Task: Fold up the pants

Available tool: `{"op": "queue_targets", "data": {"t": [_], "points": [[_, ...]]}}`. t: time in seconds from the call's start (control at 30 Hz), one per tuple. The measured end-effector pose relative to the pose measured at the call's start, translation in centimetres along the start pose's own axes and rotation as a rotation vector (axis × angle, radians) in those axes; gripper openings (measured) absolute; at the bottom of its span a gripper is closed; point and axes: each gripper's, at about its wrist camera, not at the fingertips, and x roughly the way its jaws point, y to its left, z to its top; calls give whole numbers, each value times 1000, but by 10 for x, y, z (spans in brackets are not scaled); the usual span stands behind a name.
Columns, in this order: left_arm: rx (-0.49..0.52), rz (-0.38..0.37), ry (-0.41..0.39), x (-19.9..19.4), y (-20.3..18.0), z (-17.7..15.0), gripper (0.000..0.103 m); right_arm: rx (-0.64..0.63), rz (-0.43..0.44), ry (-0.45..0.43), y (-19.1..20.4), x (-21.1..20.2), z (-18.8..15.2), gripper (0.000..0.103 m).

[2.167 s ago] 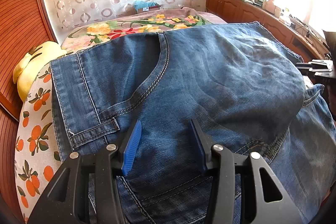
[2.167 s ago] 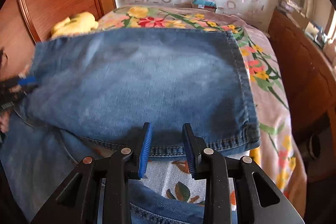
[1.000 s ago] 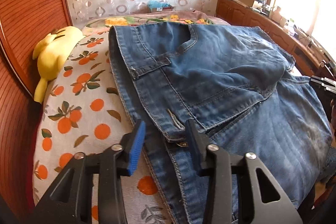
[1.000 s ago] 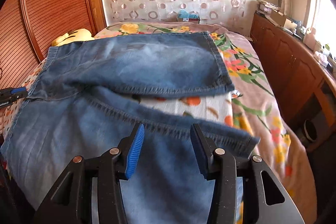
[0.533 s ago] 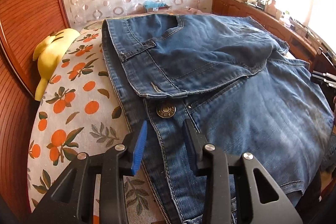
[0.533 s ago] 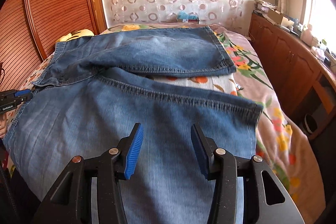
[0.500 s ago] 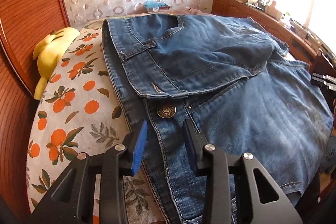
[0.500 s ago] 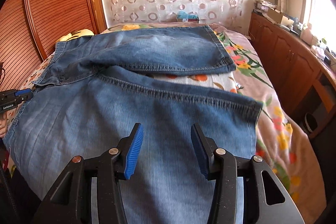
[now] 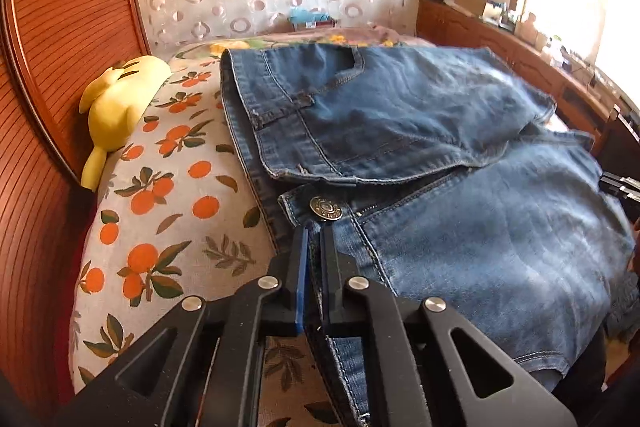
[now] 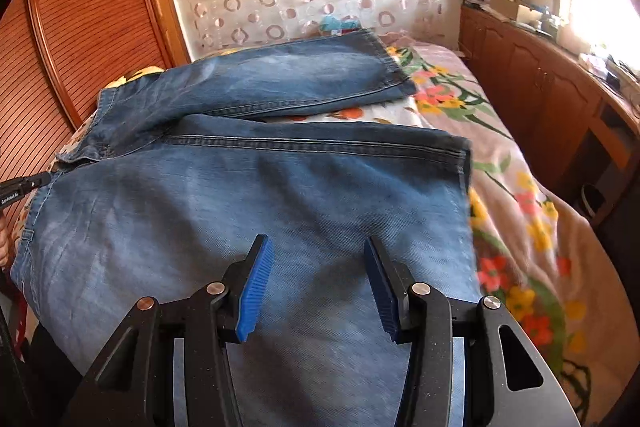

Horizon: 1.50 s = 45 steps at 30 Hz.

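The pants, blue jeans, lie spread on the bed and fill the middle and right of the left wrist view. Their waistband runs down the left side of the denim, with a metal button just above the fingertips. The left gripper at lower centre has just been closing, and its jaws now pinch the waistband edge right below that button.

In the right wrist view the near leg spreads across the centre, and the far leg lies toward the top. The right gripper stands parted over the near leg's cloth; whether its pads touch the denim I cannot tell. A yellow plush toy rests at the left, against the wooden headboard.
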Motion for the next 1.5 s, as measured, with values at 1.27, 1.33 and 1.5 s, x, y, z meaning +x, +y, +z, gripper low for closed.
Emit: {"op": "queue_targets", "data": {"t": [1.27,1.33,1.5], "points": [[67,-193,67,-97,-39,-115,7,42,-116,-6,-26,-94,-65,51],[52,-202,29,-107,-36,-106,5,44,-112,2,-30,-94,-67,52],[35,-190,-39,-125,-31,-81,5,4,-76,28,-36,-102,-65,52]]}}
